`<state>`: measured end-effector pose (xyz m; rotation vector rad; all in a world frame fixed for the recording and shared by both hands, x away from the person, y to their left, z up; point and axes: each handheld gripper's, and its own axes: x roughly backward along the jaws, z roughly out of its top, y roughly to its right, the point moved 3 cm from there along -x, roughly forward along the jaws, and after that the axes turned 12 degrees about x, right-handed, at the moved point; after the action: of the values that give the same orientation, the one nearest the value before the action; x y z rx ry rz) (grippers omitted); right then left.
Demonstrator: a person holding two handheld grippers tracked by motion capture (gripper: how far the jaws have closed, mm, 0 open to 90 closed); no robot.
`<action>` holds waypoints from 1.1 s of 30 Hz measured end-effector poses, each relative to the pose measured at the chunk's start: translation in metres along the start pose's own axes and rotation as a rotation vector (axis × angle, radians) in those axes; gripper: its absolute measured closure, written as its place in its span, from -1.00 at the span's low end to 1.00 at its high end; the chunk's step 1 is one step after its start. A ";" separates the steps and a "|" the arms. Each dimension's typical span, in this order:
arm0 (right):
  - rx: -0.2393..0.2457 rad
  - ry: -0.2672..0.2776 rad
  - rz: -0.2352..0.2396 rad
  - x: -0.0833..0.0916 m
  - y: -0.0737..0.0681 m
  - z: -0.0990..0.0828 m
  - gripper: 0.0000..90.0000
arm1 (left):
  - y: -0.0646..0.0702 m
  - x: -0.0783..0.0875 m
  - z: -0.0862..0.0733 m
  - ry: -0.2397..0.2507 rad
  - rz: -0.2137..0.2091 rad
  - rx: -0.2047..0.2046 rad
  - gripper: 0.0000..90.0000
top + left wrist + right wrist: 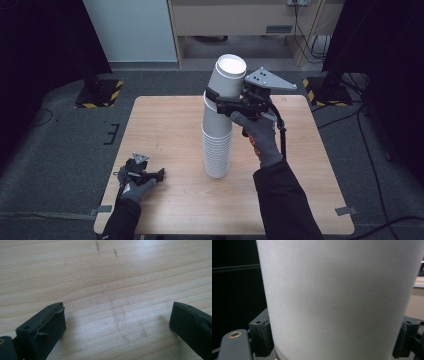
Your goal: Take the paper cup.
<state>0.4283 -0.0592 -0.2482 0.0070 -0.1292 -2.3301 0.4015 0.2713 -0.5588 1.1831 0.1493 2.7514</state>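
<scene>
A tall stack of upside-down white paper cups [217, 145] stands in the middle of the wooden table [165, 125]. The top cup [227, 75] leans slightly right, still over the stack. My right gripper [218, 102] is shut on that cup near its lower rim, one jaw on each side. In the right gripper view the white cup wall [337, 300] sits between both jaws of the right gripper [334, 340]. My left gripper [159, 176] rests near the table's front left corner, open. In its own view the left gripper [117, 322] spans bare wood [112, 277].
Black stands with yellow-and-black striped bases [100, 95] [325, 90] sit on the grey floor beyond the far corners. A pale cabinet [240, 20] and cables [307, 30] lie farther back. Tape tabs [346, 210] mark the front table edge.
</scene>
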 end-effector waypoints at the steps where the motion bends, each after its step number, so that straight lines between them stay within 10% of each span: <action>1: -0.003 0.009 -0.001 0.002 0.001 0.002 -0.66 | 0.000 0.000 0.000 0.000 0.000 0.000 -1.00; 33: -0.051 0.042 -0.077 0.069 0.030 -0.014 -0.66 | 0.000 0.000 0.000 -0.005 0.001 -0.006 -1.00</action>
<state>0.4026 -0.1304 -0.2564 0.0365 -0.0485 -2.4079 0.4012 0.2717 -0.5586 1.1893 0.1399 2.7471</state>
